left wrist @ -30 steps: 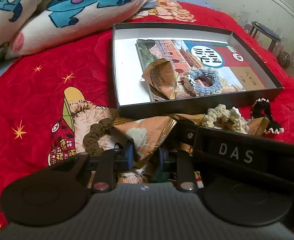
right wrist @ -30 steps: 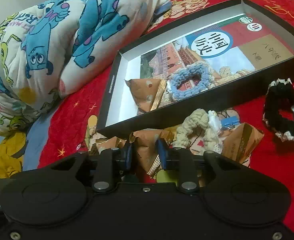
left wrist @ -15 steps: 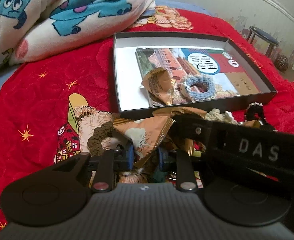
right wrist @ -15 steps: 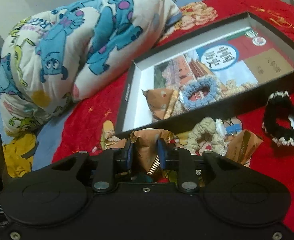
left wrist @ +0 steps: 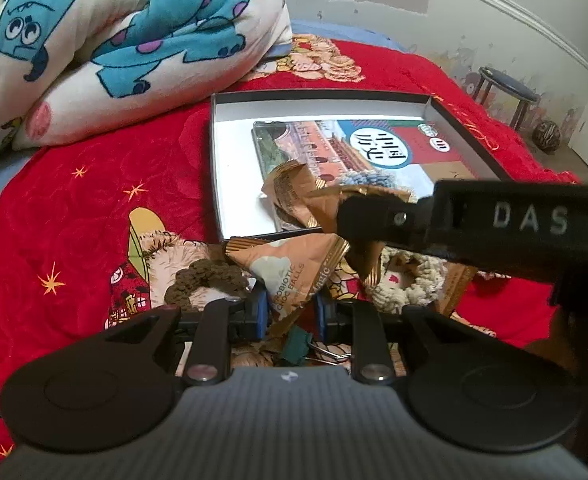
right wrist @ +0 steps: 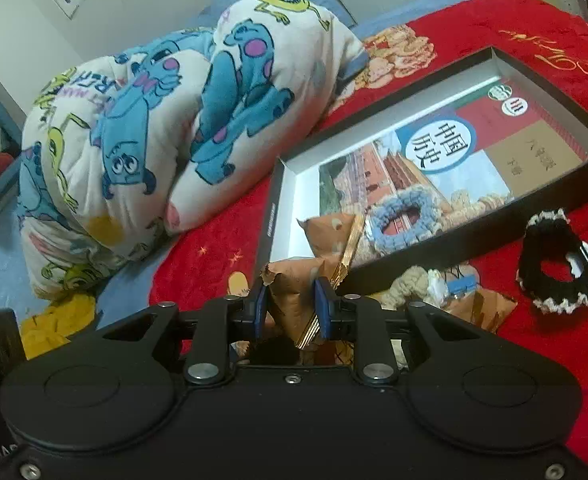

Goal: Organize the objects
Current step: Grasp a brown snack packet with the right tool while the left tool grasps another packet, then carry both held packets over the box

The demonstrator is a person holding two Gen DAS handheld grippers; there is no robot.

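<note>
Left gripper [left wrist: 288,314]: clenched on snack packet [left wrist: 294,268]. Right gripper [right wrist: 290,306]: clenched on 2nd packet [right wrist: 294,292], near box [right wrist: 272,216] holding book [right wrist: 445,160], blue scrunchie [right wrist: 403,220].

Red bedspread [right wrist: 214,272] under box [right wrist: 473,240], quilt [right wrist: 154,128], black scrunchie [right wrist: 561,280]

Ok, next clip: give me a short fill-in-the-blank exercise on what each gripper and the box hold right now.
1. The right gripper is shut on a brown snack ____.
2. The scrunchie lying inside the black box is light ____.
3. The black scrunchie with white trim lies ____ the box, on the red blanket.
4. The left gripper grips a packet printed "Probiotic Choc ____".

Missing words: packet; blue; outside; Balls
</note>
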